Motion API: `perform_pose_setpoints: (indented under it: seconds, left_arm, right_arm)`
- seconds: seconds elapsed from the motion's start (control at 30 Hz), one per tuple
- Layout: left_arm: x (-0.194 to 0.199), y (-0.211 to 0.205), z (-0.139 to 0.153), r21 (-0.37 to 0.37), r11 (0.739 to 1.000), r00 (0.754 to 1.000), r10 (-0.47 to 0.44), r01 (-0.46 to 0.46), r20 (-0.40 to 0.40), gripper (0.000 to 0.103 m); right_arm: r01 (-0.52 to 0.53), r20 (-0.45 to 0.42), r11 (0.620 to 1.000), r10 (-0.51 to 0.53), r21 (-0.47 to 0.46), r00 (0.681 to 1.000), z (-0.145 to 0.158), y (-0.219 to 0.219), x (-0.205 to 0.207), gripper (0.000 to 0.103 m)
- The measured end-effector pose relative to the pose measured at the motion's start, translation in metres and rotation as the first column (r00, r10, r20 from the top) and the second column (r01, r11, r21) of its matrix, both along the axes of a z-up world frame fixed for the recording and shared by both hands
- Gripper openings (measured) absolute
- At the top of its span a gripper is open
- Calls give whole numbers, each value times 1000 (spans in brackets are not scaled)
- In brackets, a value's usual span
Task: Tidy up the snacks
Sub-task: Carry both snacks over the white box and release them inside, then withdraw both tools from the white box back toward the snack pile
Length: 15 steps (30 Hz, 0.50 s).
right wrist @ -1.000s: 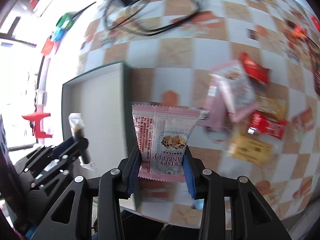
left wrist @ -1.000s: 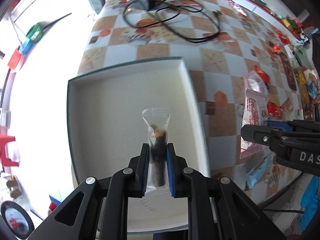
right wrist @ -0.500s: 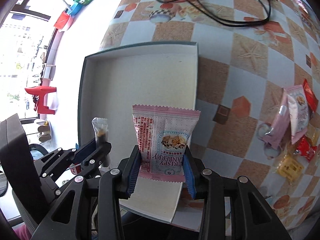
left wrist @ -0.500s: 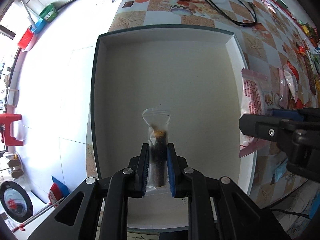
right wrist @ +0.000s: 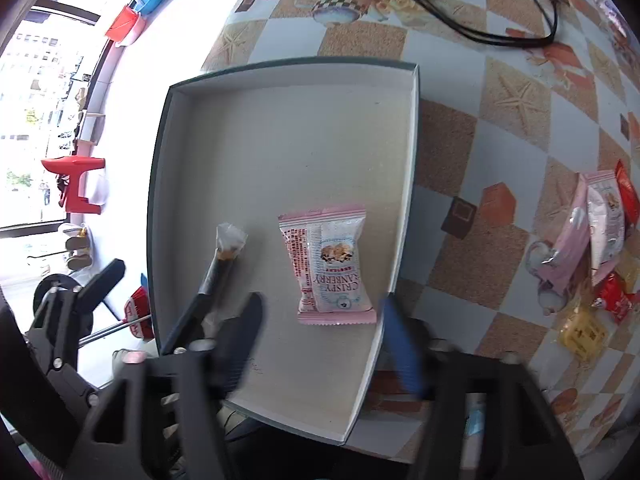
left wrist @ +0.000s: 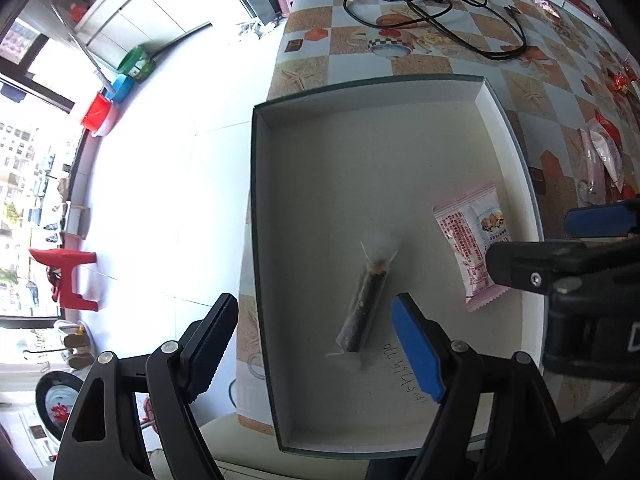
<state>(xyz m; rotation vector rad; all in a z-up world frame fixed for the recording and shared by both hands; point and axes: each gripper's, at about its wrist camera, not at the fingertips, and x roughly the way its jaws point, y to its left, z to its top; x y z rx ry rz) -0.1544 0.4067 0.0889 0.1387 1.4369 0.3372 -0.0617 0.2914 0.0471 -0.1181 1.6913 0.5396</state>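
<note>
Checkered tablecloth under shallow white cardboard box [left wrist: 508,136]; both snacks inside: clear-wrapped dark stick [left wrist: 366,300], pink cranberry packet [right wrist: 330,264]; left gripper [left wrist: 316,348], right gripper [right wrist: 324,340] jaws opening, pads clear; lift straight up to avoid snagging wrappers.

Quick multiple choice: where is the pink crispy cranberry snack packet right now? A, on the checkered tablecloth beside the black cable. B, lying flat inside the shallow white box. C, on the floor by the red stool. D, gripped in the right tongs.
B: the pink crispy cranberry snack packet lies flat on the floor of the shallow white box, with the right tongs opening clear of it.
</note>
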Motion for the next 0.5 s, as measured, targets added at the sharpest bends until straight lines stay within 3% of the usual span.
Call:
perform_pose_setpoints:
  seconds: [0.2,0.23,0.27,0.5]
  left_arm:
    - [-2,-13,13,47,998,996,-41,37,81,82]
    - [4,-12,18,49,998,995,-45,41,89,82]
    - [4,-15,20,52,997,994,-56,51,96,82]
    - [12,-32,28,59,994,987,-101,94,125,82]
  right_arm:
    - [10,67,1000,-8,-21,998,12,-20,3,85]
    - [18,70,1000,-16,-23,997,13,-22,2,90]
    - [29,73,999,-27,-25,997,15,-25,4,103]
    - [89,80,996,-88,-20,993,21,-52,7,103]
